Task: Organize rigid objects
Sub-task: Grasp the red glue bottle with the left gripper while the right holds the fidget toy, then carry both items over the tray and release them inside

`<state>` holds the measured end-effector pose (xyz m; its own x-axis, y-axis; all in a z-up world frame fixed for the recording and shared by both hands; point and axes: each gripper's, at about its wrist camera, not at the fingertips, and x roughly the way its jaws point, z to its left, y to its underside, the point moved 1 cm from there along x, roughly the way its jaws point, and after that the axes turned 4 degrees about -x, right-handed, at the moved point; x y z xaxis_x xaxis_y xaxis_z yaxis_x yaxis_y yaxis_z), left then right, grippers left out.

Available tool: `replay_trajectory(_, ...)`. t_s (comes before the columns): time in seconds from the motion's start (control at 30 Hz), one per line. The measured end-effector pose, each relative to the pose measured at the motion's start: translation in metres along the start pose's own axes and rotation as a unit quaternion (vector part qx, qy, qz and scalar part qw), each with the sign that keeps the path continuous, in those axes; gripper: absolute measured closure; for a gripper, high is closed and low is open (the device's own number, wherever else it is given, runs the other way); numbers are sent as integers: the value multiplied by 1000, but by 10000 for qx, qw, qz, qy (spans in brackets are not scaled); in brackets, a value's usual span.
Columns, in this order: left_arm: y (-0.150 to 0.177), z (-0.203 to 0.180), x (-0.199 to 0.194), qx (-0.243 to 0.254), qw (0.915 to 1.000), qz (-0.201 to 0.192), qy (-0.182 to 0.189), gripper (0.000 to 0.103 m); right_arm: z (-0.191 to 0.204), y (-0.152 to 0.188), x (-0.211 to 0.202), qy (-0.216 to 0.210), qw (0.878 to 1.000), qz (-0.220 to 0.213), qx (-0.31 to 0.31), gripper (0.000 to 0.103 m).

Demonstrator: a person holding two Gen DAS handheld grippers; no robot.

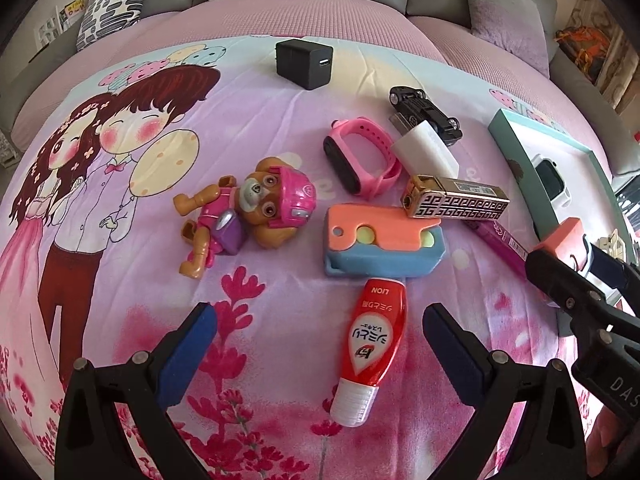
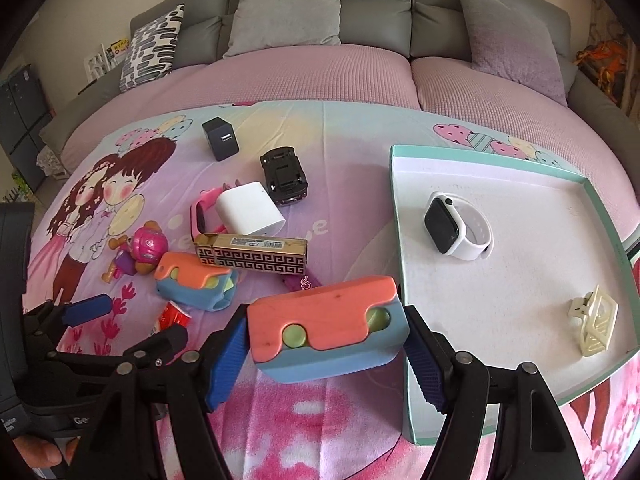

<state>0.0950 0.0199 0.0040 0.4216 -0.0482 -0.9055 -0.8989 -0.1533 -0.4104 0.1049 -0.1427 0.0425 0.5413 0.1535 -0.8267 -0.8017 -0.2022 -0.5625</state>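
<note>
White floor of the teal-rimmed cardboard tray (image 2: 404, 216) mostly bare: only a white smartwatch (image 2: 458, 226) at back and a cream hair clip (image 2: 596, 326) near the front-right corner, wide gap btwn them. Left of tray, objs packed tight: gold patterned lighter (image 2: 252, 258) lies on an orange-blue plastic block (image 2: 192, 286), w/ white charger cube (image 2: 250, 210) just behind. Bedspread (image 2: 280, 420) in front is open.

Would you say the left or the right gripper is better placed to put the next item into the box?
Right: the right gripper already clamps an orange-and-blue block beside the teal box; the left gripper hangs open.
</note>
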Motion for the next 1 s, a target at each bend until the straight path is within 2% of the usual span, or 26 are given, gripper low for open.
replay_trajectory(0.1,1,-6,4,150,9999,35,-62,3,-5,0,-1,29,10000,1,91,27)
replay_trajectory(0.17,3,-12,5,312,9993,35,-179,11,-8,1,0,45,9999,28,142,27)
replay_trajectory(0.23,4,-17,3,439,9989,21,-183,29,-10,1,0,59,9998,38,184,27)
replay_trajectory(0.27,4,-19,3,487,9987,13,-154,32,-11,1,0,64,9998,40,201,27)
replay_trajectory(0.37,5,-24,0,632,9980,6,-33,50,-13,2,0,77,9997,35,238,27)
replay_trajectory(0.43,6,-27,-1,687,9976,0,89,69,-14,2,-1,86,9996,28,260,27)
replay_trajectory(0.47,6,-28,-2,695,9974,4,168,74,-14,1,-1,89,9996,25,272,27)
replay_trajectory(0.67,5,-30,-6,724,9970,-68,251,74,-19,1,-3,95,9993,-4,357,27)
replay_trajectory(0.9,0,-33,-33,714,9956,-445,412,74,-33,-3,-22,89,9978,-321,579,27)
replay_trajectory(1.0,-4,-40,-41,759,9944,-571,473,74,-45,-3,-26,254,9965,-371,709,27)
